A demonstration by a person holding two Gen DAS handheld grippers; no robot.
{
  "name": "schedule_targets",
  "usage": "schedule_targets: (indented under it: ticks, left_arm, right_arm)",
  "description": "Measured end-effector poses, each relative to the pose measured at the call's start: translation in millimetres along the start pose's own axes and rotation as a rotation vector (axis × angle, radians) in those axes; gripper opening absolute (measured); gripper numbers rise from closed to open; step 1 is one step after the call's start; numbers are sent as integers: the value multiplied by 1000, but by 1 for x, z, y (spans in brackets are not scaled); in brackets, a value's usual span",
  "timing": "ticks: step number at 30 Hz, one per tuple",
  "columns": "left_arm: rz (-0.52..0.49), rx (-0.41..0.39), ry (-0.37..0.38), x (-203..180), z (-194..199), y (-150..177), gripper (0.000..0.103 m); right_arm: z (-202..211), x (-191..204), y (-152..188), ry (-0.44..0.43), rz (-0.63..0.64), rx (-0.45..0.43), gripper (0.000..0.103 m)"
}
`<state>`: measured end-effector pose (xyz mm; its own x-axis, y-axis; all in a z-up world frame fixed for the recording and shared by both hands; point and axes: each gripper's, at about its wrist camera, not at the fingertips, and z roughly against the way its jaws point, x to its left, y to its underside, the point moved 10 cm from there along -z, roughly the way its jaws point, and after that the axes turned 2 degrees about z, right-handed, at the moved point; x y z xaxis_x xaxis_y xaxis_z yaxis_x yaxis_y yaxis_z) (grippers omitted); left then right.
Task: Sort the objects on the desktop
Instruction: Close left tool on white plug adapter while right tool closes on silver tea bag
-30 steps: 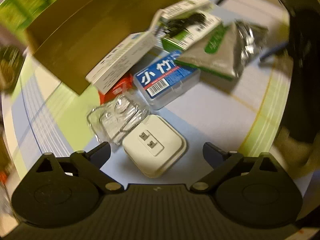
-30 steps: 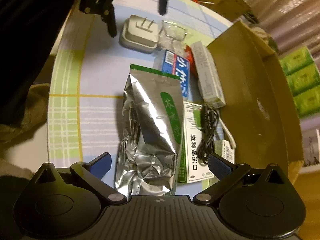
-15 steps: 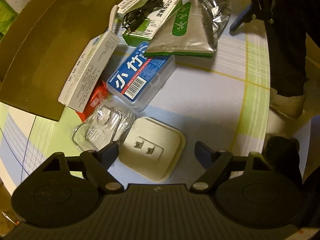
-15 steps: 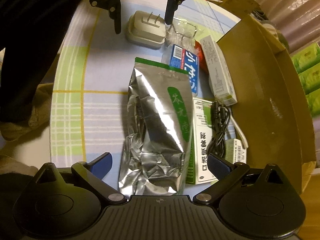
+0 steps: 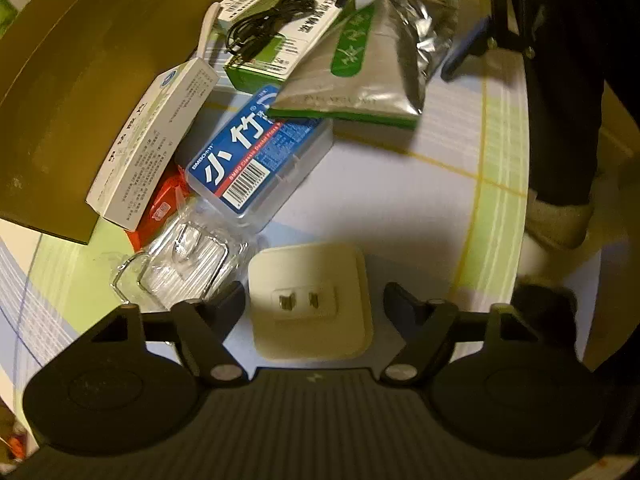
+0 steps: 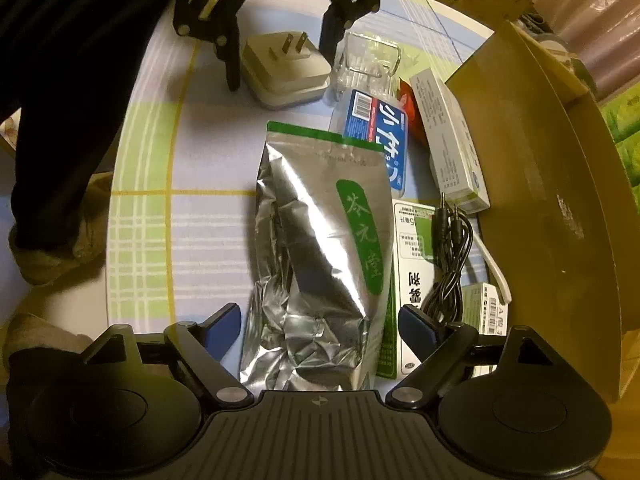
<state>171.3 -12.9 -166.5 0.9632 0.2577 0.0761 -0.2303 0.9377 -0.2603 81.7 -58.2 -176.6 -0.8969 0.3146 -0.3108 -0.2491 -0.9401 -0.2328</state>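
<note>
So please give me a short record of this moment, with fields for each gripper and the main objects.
left gripper: open, fingers either side of the white plug adapter
right gripper: open, fingers either side of the silver tea pouch
blue-label plastic case: partly under the pouch
black cable: on the green-and-white box
cardboard box: beside the pile

Blue-labelled case (image 5: 256, 156) — "小竹", "BMBO"

Home setting: plaid tablecloth (image 6: 140, 240), cardboard box (image 6: 560, 200), household clutter, slippered foot (image 5: 560, 220) beside table.
</note>
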Motion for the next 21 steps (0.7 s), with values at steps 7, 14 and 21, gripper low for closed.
schedule_targets:
  ticks: [7, 14, 21]
  left_arm:
    - [-8, -2, 27, 1, -1, 6, 60]
    - [7, -17, 21, 3, -4, 10, 61]
    - [-2, -23, 21, -8, 0, 8, 61]
  right_arm:
    - [-7, -9, -4, -59, -29, -7, 81]
    - [-4, -6, -10, -84, -53, -20, 67]
    - [1, 7, -8, -133, -45, 7, 66]
